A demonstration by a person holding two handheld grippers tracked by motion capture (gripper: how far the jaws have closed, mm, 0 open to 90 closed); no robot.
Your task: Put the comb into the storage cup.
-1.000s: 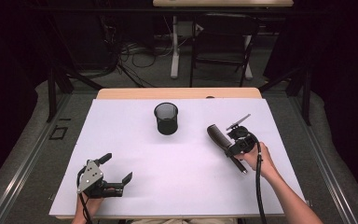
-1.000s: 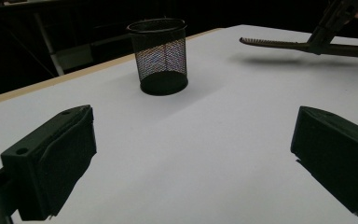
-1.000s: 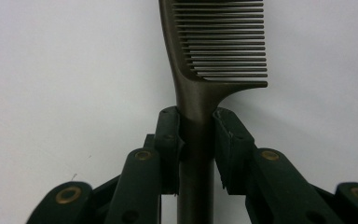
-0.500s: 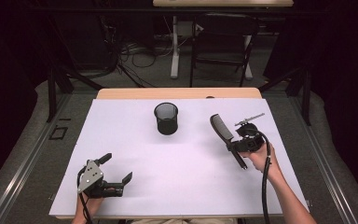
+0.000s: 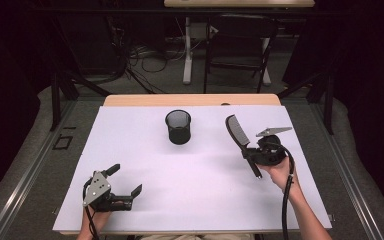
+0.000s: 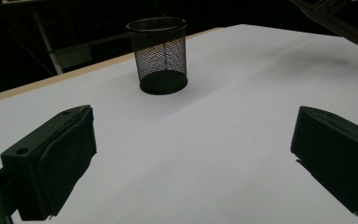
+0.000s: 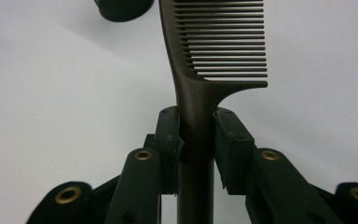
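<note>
Black comb (image 5: 238, 131): lifted off the tabletop (image 5: 205, 200) since 1 second ago, clamped at its handle in my right claw (image 5: 250, 151) near the right edge; mesh cup (image 5: 178, 127) next. Left claw (image 5: 128, 182): agape, idle, near-left corner.

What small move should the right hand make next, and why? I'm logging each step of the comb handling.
Probably carry the comb leftward toward the mesh cup and hold it above the rim. The right tongs are shut on its handle, the comb is lifted off the white table cover, and the cup stands upright and open, well to the left. The left tongs rest open near the front edge.
</note>
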